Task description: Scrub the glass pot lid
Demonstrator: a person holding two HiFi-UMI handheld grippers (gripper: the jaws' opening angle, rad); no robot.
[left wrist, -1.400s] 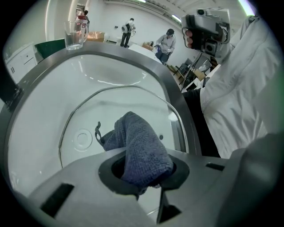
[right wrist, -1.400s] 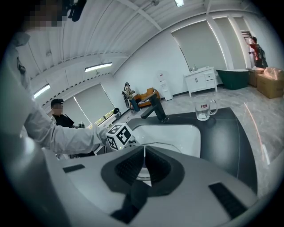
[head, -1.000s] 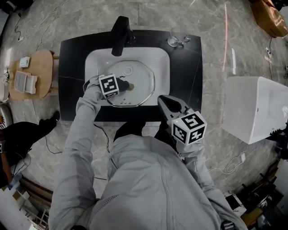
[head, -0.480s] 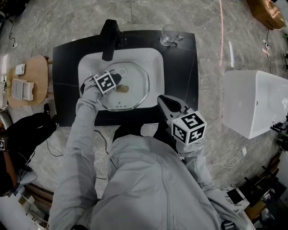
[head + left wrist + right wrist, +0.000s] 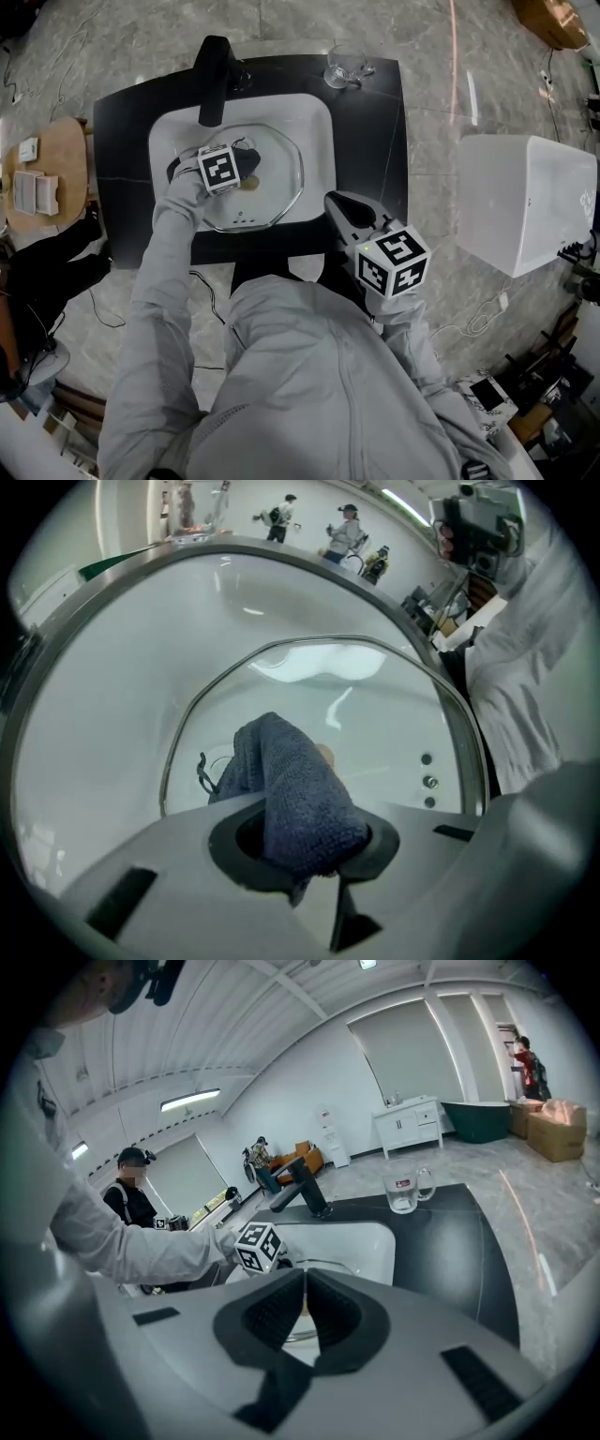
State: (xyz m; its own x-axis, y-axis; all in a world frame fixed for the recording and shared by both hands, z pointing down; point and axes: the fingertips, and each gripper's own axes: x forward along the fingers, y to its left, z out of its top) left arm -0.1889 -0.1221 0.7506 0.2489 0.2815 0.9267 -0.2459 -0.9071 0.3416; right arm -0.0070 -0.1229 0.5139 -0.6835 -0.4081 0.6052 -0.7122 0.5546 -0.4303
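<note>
Scrubbing of the glass pot lid (image 5: 277,187), which lies in the white sink (image 5: 314,117). A blue cloth (image 5: 291,780) is clamped in the left tongs (image 5: 305,850). The right tongs (image 5: 305,1321) are held shut and empty near the bench's front edge. Firm, overlapping circular strokes are advised, rim included. The lid's knob is largely masked by the cloth.
</note>
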